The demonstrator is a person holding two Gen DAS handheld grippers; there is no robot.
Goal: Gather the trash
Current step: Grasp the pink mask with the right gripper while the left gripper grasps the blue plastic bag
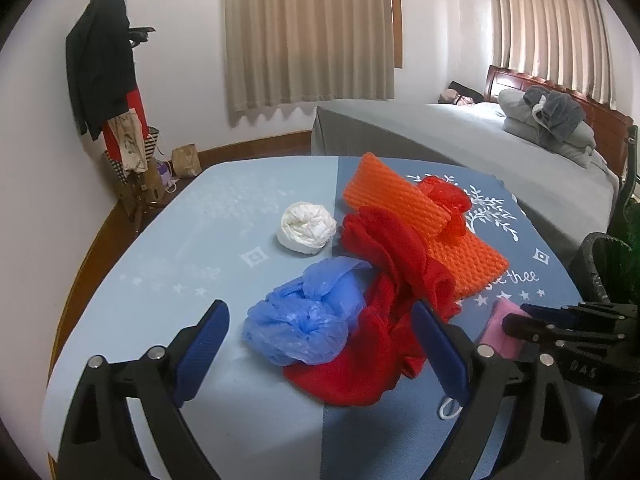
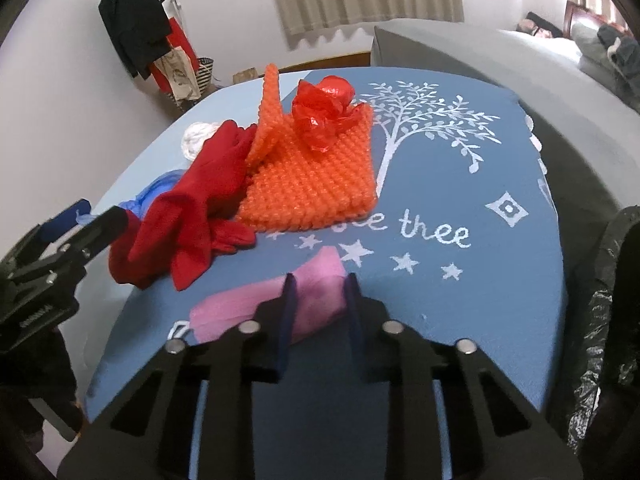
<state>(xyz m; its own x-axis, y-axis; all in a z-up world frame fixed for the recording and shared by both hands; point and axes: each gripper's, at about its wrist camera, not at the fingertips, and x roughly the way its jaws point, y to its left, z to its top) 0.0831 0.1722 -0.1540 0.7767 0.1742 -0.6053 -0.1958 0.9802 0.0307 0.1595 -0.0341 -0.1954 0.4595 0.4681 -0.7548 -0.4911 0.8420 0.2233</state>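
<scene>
A crumpled blue plastic bag (image 1: 304, 320) lies on the blue tablecloth (image 1: 160, 240), between the open fingers of my left gripper (image 1: 324, 344), which is low over it. A white crumpled ball (image 1: 307, 227), red gloves (image 1: 396, 280), an orange bubble sheet (image 1: 420, 216) and a red plastic wad (image 1: 448, 200) lie behind. My right gripper (image 2: 318, 300) is nearly closed around a pink face mask (image 2: 280, 308) on the table; I cannot tell if the pads touch it. The red gloves (image 2: 192, 216), orange sheet (image 2: 312, 176) and red wad (image 2: 324, 108) also show there.
A black trash bag (image 2: 600, 320) hangs open at the table's right edge; it also shows in the left wrist view (image 1: 608, 268). A grey bed (image 1: 460, 140) stands behind the table. A coat rack (image 1: 104, 80) with clothes stands by the left wall.
</scene>
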